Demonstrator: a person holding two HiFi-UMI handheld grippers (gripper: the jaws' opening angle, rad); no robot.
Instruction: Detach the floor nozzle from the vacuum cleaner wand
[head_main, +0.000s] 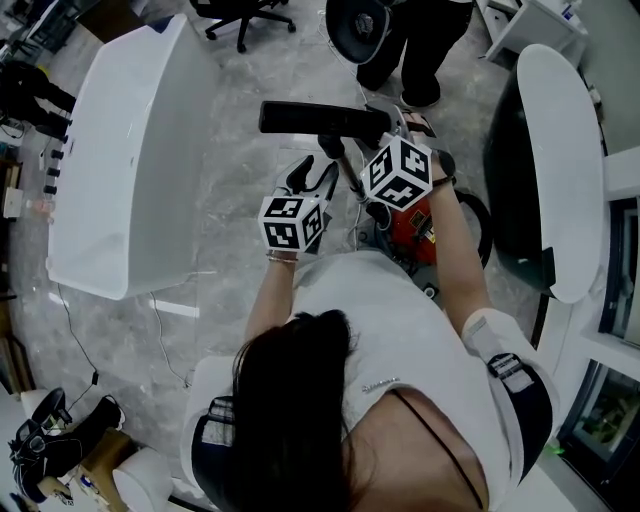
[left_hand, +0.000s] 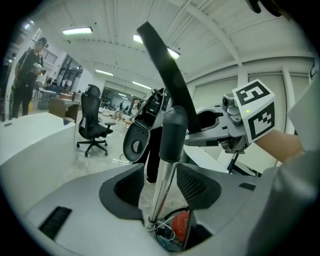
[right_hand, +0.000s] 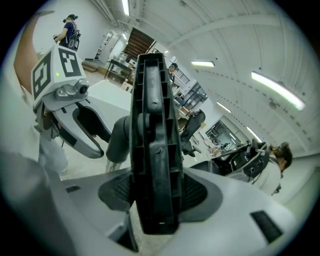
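Observation:
The black floor nozzle (head_main: 320, 118) is held up off the floor, above the red vacuum body (head_main: 412, 225). My right gripper (right_hand: 155, 192) is shut on the floor nozzle (right_hand: 152, 150), its pads against both flat sides. In the left gripper view the chrome wand (left_hand: 162, 190) runs up between the jaws into a dark grey neck (left_hand: 172, 132) under the nozzle (left_hand: 162, 60). My left gripper (left_hand: 160, 185) is open, with a gap on each side of the wand. In the head view the left gripper (head_main: 312, 182) sits just below and left of the right gripper (head_main: 372, 135).
A long white table (head_main: 130, 150) stands to the left and an oval white table (head_main: 560, 160) to the right. A person (head_main: 420, 50) stands just beyond the nozzle, near an office chair (head_main: 245, 15). Cables lie on the floor by the vacuum body.

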